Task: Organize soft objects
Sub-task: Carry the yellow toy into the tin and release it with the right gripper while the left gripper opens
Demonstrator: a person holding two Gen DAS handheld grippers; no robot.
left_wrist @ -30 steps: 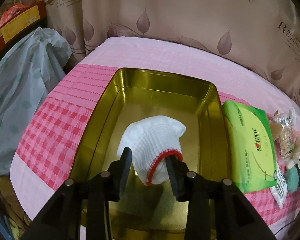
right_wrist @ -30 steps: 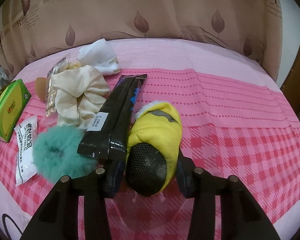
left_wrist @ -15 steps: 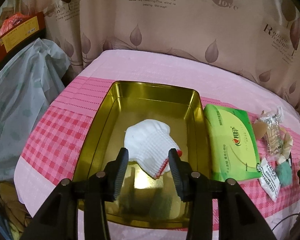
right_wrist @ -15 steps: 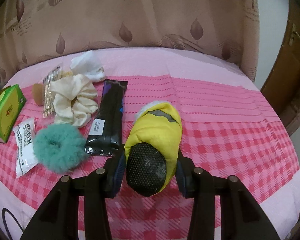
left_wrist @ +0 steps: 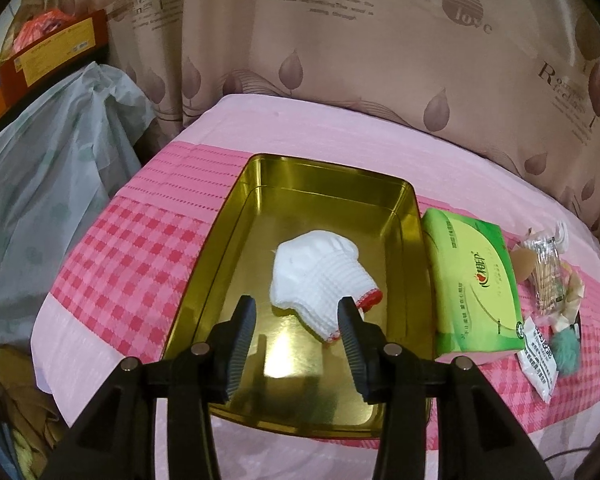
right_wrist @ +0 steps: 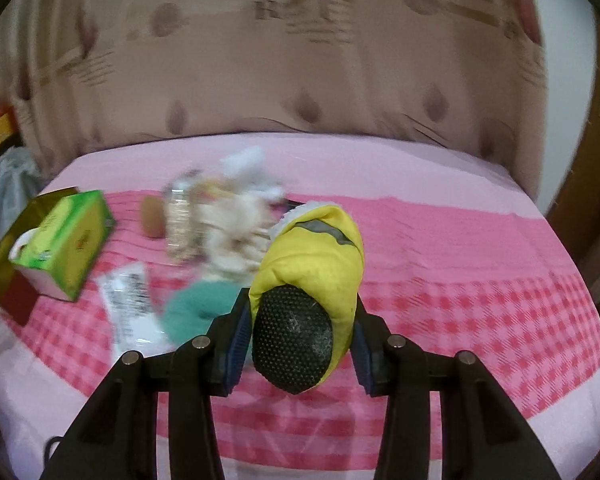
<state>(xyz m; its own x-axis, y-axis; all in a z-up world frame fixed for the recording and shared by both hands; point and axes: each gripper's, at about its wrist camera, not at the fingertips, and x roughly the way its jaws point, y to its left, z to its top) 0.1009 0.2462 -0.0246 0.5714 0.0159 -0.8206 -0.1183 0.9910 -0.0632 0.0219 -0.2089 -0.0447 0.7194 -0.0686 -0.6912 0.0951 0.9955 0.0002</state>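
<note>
A white knit glove with a red cuff (left_wrist: 320, 276) lies inside the gold metal tin (left_wrist: 236, 208) on the pink checked cloth. My left gripper (left_wrist: 296, 320) is open and empty, held above the tin's near half, just short of the glove. My right gripper (right_wrist: 300, 320) is shut on a yellow slipper with a black dotted sole (right_wrist: 312, 272) and holds it lifted above the table. A teal fluffy scrunchie (right_wrist: 198, 308) and a cream scrunchie (right_wrist: 236, 232) lie left of the slipper, blurred. The teal scrunchie also shows in the left wrist view (left_wrist: 566, 350).
A green tissue pack (left_wrist: 474, 280) lies right of the tin, also in the right wrist view (right_wrist: 66, 240). A white sachet (left_wrist: 538, 354), a toothpick packet (left_wrist: 546, 272) and a white cloth (right_wrist: 246, 164) lie nearby. A grey plastic bag (left_wrist: 48, 184) hangs off the left edge. A curtain is behind.
My left gripper let go of the white glove in the tin and drew back and up. My right gripper lifted the yellow slipper and swung left; the view is blurred.
</note>
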